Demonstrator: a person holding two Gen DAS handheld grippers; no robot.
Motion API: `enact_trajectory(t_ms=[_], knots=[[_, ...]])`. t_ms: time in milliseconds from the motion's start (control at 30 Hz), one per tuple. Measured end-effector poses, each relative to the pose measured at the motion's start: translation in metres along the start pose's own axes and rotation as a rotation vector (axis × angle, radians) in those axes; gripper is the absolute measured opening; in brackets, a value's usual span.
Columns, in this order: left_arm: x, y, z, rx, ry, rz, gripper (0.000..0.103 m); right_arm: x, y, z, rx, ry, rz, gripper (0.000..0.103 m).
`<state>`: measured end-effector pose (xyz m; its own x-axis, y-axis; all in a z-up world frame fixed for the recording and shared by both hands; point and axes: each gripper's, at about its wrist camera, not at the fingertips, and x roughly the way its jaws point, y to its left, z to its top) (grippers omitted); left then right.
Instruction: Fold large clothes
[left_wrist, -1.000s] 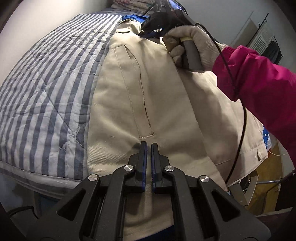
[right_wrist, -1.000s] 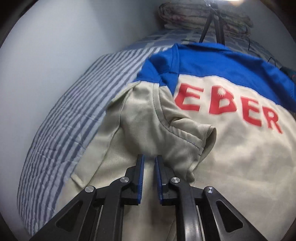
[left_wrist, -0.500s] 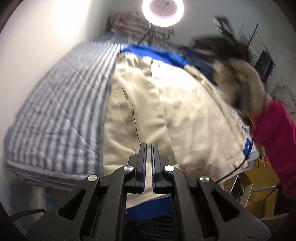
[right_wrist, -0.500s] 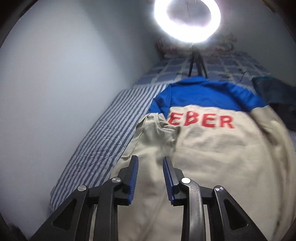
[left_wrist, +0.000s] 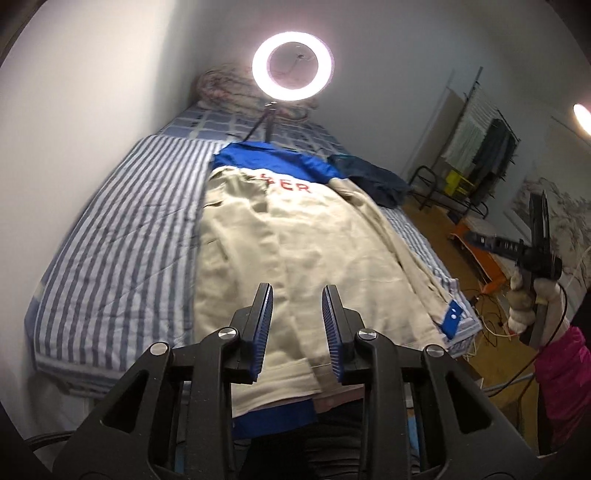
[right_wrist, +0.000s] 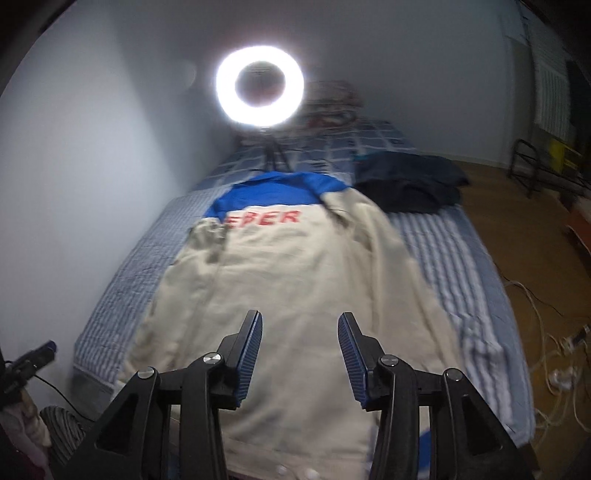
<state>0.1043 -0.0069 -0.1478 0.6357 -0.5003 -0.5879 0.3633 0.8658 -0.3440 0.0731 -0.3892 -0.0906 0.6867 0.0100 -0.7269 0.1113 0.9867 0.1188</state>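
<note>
Nearest, the left gripper (left_wrist: 297, 325) is held above the bed's foot, its jaws just opened to a narrow gap with nothing between them. The right gripper (right_wrist: 300, 350) is likewise raised, its jaws just spread wider and empty. Below both, a beige jacket (left_wrist: 295, 251) with a blue yoke and red lettering is laid back-up along the striped quilt (left_wrist: 122, 236). Beyond it, dark folded clothing (right_wrist: 410, 184) is seen, then a lit ring light (right_wrist: 260, 86).
</note>
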Motion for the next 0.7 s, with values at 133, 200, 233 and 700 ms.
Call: enact_trajectory(t_ms=[133, 200, 233, 700], knots=[[0.005, -0.016, 0.01, 0.028, -0.014, -0.034, 0.027, -0.014, -0.047, -0.016, 0.071, -0.003, -0.077, 0.047], [0.009, -0.021, 0.012, 0.032, -0.017, -0.044, 0.028, -0.016, -0.074, -0.027, 0.092, 0.015, -0.133, 0.047], [0.014, -0.025, 0.013, 0.031, -0.015, -0.048, 0.028, -0.016, -0.086, -0.032, 0.108, 0.028, -0.147, 0.047], [0.096, -0.055, 0.016, -0.033, 0.098, -0.076, 0.028, 0.062, -0.225, -0.103, 0.373, 0.203, -0.137, 0.047]])
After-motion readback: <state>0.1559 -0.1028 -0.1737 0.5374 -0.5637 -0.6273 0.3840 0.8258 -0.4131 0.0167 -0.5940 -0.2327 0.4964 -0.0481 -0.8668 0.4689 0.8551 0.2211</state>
